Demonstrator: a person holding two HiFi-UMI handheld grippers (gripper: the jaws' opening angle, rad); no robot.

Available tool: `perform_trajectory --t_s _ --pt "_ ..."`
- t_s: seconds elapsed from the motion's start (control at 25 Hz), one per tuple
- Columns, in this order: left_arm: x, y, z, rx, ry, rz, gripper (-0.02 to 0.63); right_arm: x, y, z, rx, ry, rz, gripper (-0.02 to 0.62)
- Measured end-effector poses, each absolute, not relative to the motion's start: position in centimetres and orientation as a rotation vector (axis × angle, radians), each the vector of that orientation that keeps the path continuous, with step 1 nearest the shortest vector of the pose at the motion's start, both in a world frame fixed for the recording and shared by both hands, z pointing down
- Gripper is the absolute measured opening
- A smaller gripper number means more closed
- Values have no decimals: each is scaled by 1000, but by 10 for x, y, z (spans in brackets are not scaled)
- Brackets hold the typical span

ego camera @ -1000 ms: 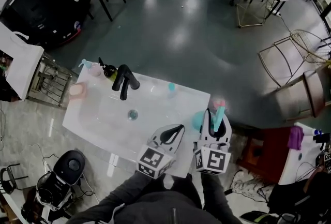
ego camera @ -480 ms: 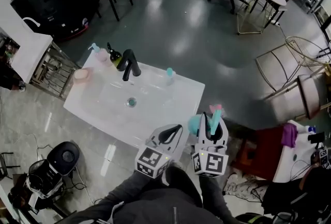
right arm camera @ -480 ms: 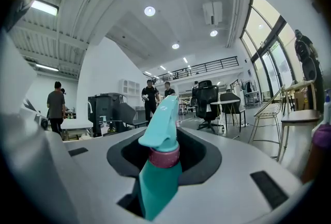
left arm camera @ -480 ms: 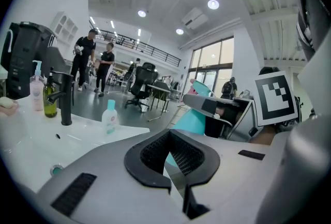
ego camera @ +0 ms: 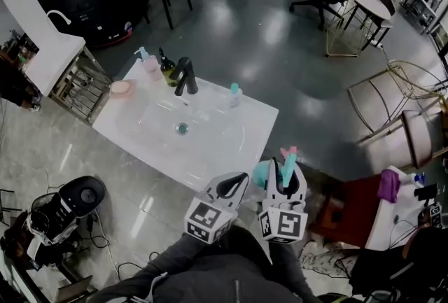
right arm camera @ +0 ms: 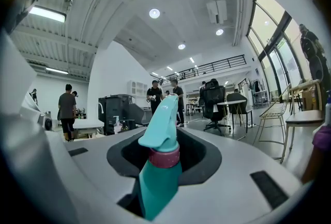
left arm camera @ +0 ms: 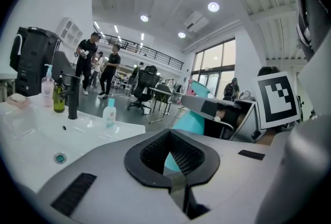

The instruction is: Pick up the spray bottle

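The teal spray bottle (ego camera: 262, 170) with its pink collar (right arm camera: 164, 158) is off the basin, held in the air by my right gripper (ego camera: 287, 167), which is shut on it. In the right gripper view the bottle (right arm camera: 158, 176) rises tilted between the jaws, nozzle uppermost. My left gripper (ego camera: 239, 180) hangs just left of it, shut with nothing in it. In the left gripper view its jaws meet in front of the camera (left arm camera: 178, 187), and the teal bottle (left arm camera: 189, 122) shows beyond them. Both grippers hover off the near right corner of the white basin (ego camera: 231, 154).
On the basin stand a black faucet (ego camera: 185, 75), pump bottles (ego camera: 150, 62), a pink soap dish (ego camera: 120, 87) and a small teal-capped bottle (ego camera: 234, 94). A black machine (ego camera: 80, 196) sits on the floor at left. A red stool (ego camera: 343, 210) is at right, and chairs and people stand behind.
Both grippers have drawn back from over the basin's near edge to just off it. The bottle stays in the right gripper, and the left stays shut.
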State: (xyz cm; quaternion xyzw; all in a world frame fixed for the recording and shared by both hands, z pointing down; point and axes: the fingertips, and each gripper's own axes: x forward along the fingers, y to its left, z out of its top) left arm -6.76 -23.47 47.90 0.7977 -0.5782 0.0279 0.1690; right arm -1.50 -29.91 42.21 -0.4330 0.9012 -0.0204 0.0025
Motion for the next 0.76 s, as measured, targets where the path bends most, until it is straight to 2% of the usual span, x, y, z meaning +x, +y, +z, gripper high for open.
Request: perform_trajectory --t_s 0.76 --pt "-55 -204 468 2243 -1716 61 8 2 -270 422 -1307 2842 -120 135"
